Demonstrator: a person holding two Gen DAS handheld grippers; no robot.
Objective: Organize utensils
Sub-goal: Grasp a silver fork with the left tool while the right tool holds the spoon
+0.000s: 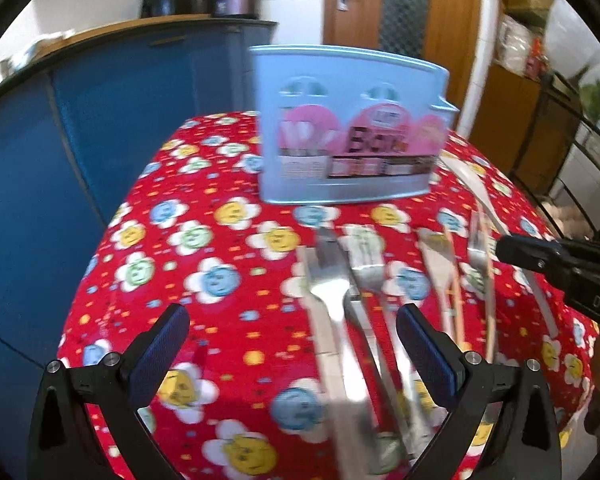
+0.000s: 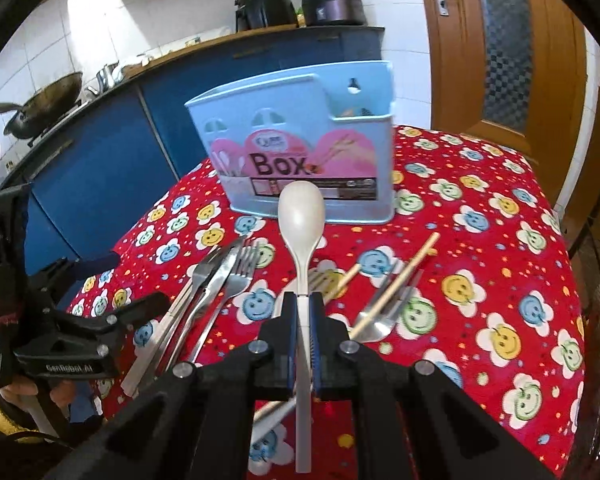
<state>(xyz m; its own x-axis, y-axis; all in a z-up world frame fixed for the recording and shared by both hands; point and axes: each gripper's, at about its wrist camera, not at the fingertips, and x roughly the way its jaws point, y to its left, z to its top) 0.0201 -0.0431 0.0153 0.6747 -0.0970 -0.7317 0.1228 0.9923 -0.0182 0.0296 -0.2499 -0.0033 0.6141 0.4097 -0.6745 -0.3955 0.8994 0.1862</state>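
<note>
while clamped in the right gripper (image 2: 304, 300), white spoon (image 2: 302, 216) points boxward

The utensil box (image 2: 300, 148) stands upright on the table (image 2: 500, 208), toward its far edge. Before the box, the spoon (image 2: 302, 224) is clamped by its handle in the right gripper (image 2: 304, 312), bowl pointing at the box. Left of it, the forks and knife (image 2: 216, 280) lie together on the table; right of it, chopsticks (image 2: 396, 280) lie across further cutlery. The left gripper (image 1: 292, 344) stands above the forks.
</note>
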